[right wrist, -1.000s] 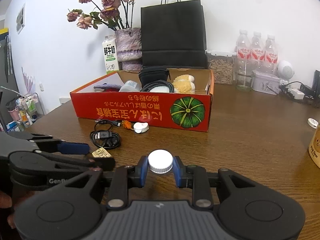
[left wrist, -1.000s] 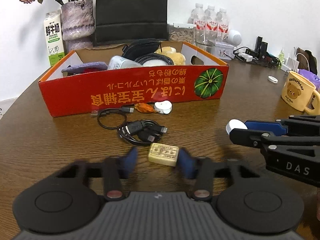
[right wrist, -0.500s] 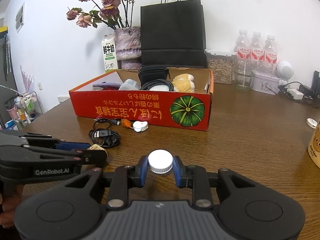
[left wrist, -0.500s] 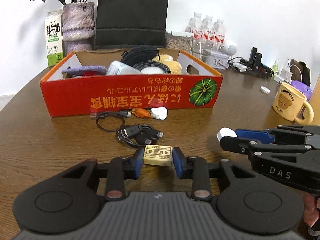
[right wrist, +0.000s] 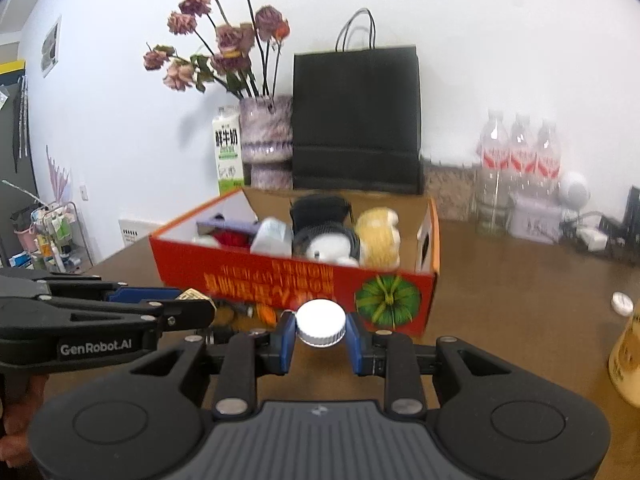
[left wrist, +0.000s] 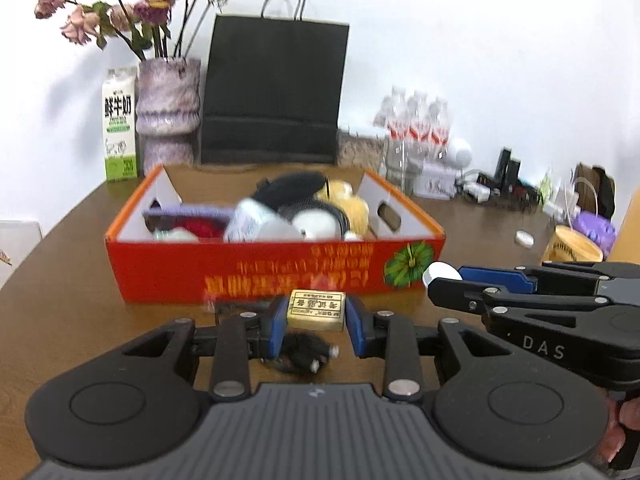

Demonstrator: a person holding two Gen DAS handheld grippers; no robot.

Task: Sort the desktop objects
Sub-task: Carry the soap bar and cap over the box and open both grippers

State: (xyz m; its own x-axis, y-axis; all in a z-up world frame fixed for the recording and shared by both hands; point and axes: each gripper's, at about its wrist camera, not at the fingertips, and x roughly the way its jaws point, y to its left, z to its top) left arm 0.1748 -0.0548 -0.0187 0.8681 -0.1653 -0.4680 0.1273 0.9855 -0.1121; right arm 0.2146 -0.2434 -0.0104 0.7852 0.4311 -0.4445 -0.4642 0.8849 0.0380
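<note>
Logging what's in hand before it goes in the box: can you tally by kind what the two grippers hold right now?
Eraser, in the left gripper: 1
White bottle cap, in the right gripper: 1
Total: 2

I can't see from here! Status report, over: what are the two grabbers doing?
Left gripper shut on tan eraser. Right gripper shut on white cap. Both short of red box. Nothing blocking, over.

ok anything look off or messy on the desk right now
Nothing spilled or damaged. The one oddity: the red box has its print upside down from here, and loose cables lie on the table in front of it, unsorted. The box contents are piled loosely.
</note>
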